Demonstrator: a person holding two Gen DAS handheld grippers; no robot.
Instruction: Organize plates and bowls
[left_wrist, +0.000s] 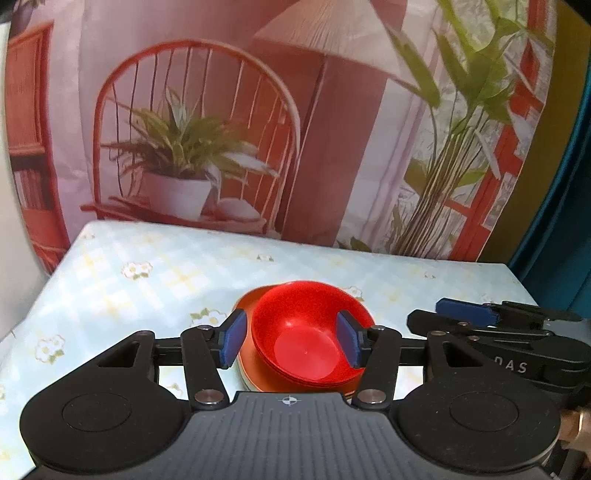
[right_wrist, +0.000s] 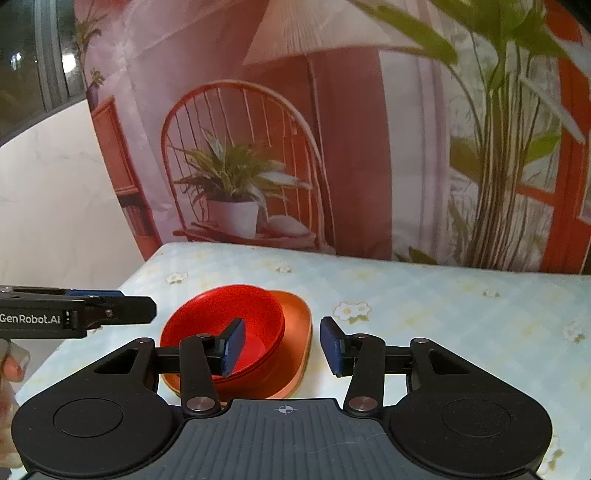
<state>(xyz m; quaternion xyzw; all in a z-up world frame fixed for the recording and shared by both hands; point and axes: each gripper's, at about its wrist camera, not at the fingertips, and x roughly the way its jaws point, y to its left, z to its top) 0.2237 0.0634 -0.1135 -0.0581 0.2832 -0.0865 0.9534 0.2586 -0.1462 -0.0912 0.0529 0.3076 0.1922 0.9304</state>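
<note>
Red bowl nested in an orange plate, both resting on the bench under a pale checked cloth with small flowers. Left gripper raised above and on the near side of the stack, jaws parted to a moderate width, nothing between the blue pads; seen through the gap, only the bowl below, not touched. Right gripper likewise above the stack and off to its right, jaws moderately apart and holding nothing; left pad over the bowl's inside in the picture, right pad over bare cloth beside the plate's edge.

From the left wrist view: bowl seen almost from above, plate showing only as an orange sliver along the left and lower edge; the right gripper visible side-on at the right, close to the stack; a bit of a hand at the lower right corner.

From the right wrist view: much more of the plate, its orange rim wide on the right of the bowl; the left gripper's body entering from the left, with fingers of a hand beneath it; also a dark window and a pale wall at the far left.

In both views, behind the bench: a printed backdrop with a red chair, potted plant and lamp.
</note>
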